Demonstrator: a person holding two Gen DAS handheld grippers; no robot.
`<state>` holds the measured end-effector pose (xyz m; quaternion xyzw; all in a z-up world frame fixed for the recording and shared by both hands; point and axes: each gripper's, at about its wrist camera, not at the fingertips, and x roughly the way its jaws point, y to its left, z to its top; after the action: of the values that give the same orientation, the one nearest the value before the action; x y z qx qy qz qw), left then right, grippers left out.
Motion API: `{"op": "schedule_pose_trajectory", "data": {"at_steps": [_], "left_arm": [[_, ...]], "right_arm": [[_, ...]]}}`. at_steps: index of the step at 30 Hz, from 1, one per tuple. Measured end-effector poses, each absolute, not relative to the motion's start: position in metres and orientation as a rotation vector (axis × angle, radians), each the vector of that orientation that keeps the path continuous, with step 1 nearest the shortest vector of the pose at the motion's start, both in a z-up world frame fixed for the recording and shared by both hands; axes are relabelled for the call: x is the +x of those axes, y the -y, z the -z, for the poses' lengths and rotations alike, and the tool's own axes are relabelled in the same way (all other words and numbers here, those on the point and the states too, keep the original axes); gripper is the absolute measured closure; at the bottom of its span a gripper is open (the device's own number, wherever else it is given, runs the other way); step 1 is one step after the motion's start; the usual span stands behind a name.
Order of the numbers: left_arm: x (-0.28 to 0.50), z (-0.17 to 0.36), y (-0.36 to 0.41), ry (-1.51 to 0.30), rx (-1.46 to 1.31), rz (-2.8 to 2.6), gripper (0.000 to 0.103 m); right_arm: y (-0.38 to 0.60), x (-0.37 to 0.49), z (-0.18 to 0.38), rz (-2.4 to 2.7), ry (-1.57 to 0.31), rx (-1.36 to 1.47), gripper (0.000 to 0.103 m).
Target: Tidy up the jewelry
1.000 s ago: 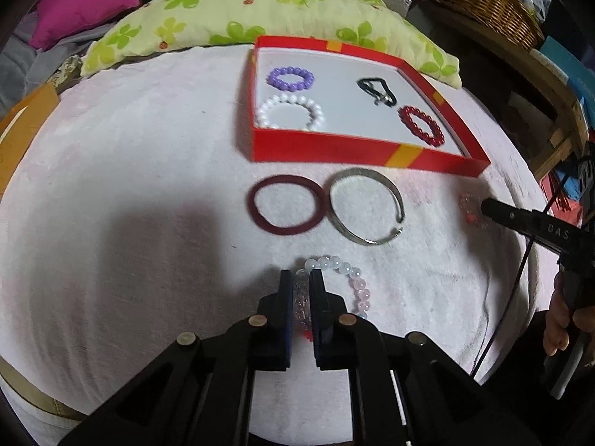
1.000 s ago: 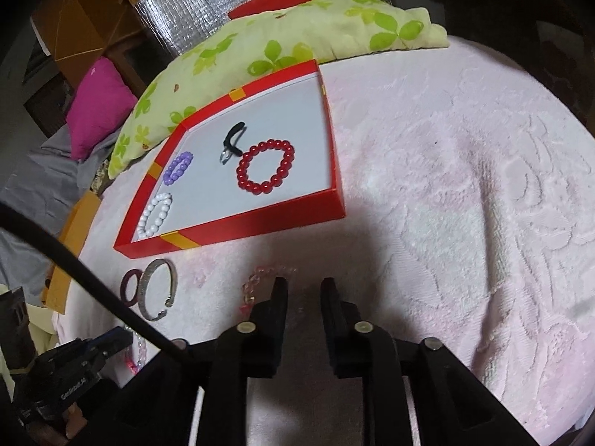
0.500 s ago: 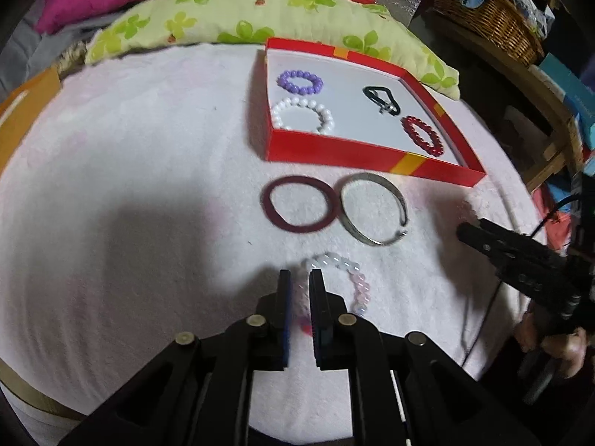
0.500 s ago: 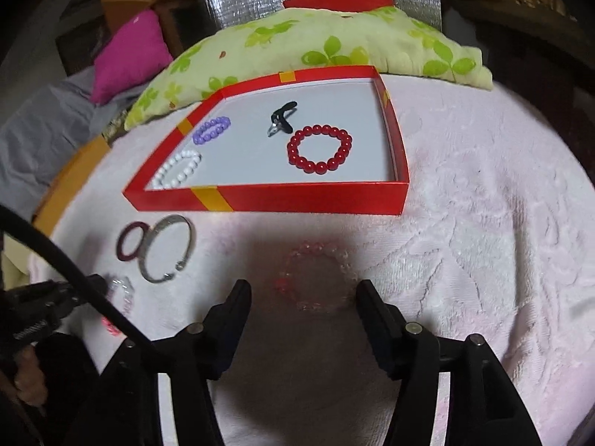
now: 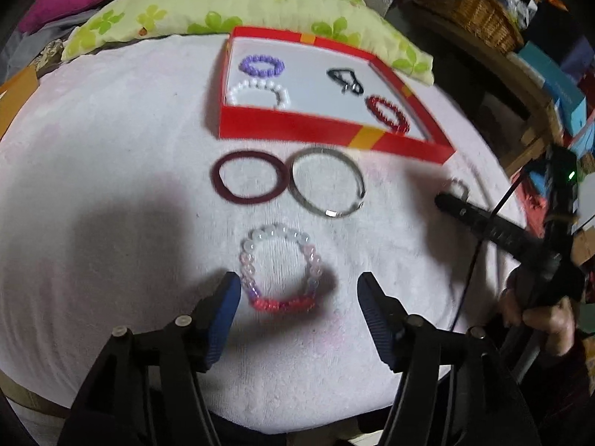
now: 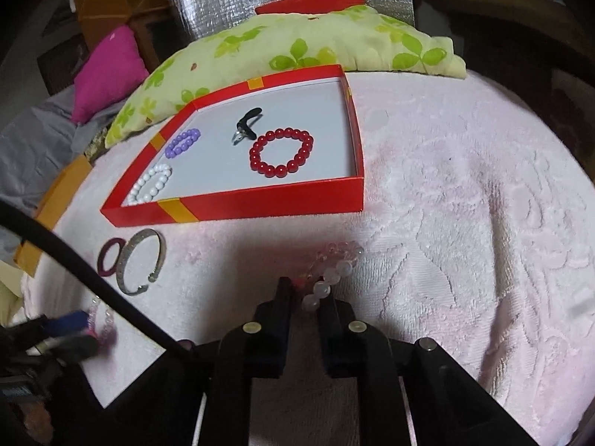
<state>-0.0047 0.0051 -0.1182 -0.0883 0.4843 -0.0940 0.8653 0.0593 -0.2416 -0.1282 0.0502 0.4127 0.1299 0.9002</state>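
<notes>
Since the earlier frame left gripper (image 5: 295, 290) released; jaws opening, pastel bead bracelet (image 5: 279, 269) lies loose between, lower centre. Right gripper (image 6: 306, 297) closing, pinching clear pink bracelet (image 6: 334, 267).

Home bedroom: floral pillow (image 5: 230, 11), wicker basket (image 5: 479, 18), towel-covered bed (image 6: 465, 193).

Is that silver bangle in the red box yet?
Not yet. The silver bangle lies on the pink towel, just outside the red box, beside the maroon ring.
</notes>
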Motion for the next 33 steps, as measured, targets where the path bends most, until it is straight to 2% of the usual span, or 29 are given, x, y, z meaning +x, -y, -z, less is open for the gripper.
{"op": "schedule_pose_trajectory", "data": {"at_steps": [2,4,5,6,9,12,14,23,29,31,33], "left_arm": [[-0.006,0.120,-0.002,-1.005,-0.154,0.180,0.038],[-0.008,0.119,0.000,-0.988,-0.127,0.170,0.045],[-0.008,0.118,0.002,-0.981,-0.108,0.163,0.061],[-0.007,0.119,0.002,-0.978,-0.097,0.158,0.074],[-0.006,0.119,-0.002,-0.964,-0.116,0.157,0.089],[-0.005,0.117,-0.004,-0.946,-0.125,0.158,0.090],[-0.006,0.114,-0.006,-0.925,-0.133,0.163,0.095],[-0.006,0.093,-0.019,-0.854,-0.154,0.144,0.096],[-0.003,0.104,-0.022,-0.918,-0.179,0.142,0.095],[-0.004,0.106,-0.018,-0.936,-0.174,0.158,0.090],[-0.005,0.106,-0.010,-0.936,-0.162,0.175,0.066]], "right_arm": [[0.245,0.059,0.128,-0.279,-0.855,0.126,0.086],[0.247,0.059,0.127,-0.283,-0.855,0.147,0.087],[0.247,0.059,0.127,-0.284,-0.853,0.152,0.087],[0.247,0.058,0.126,-0.284,-0.846,0.150,0.088],[0.244,0.053,0.121,-0.297,-0.810,0.129,0.092],[0.243,0.046,0.109,-0.340,-0.742,0.139,0.092],[0.244,0.043,0.104,-0.378,-0.715,0.159,0.092],[0.238,0.035,0.094,-0.466,-0.686,0.184,0.092],[0.245,0.046,0.103,-0.425,-0.760,0.212,0.093],[0.251,0.049,0.106,-0.405,-0.790,0.233,0.092],[0.257,0.051,0.109,-0.390,-0.830,0.249,0.092]]}}
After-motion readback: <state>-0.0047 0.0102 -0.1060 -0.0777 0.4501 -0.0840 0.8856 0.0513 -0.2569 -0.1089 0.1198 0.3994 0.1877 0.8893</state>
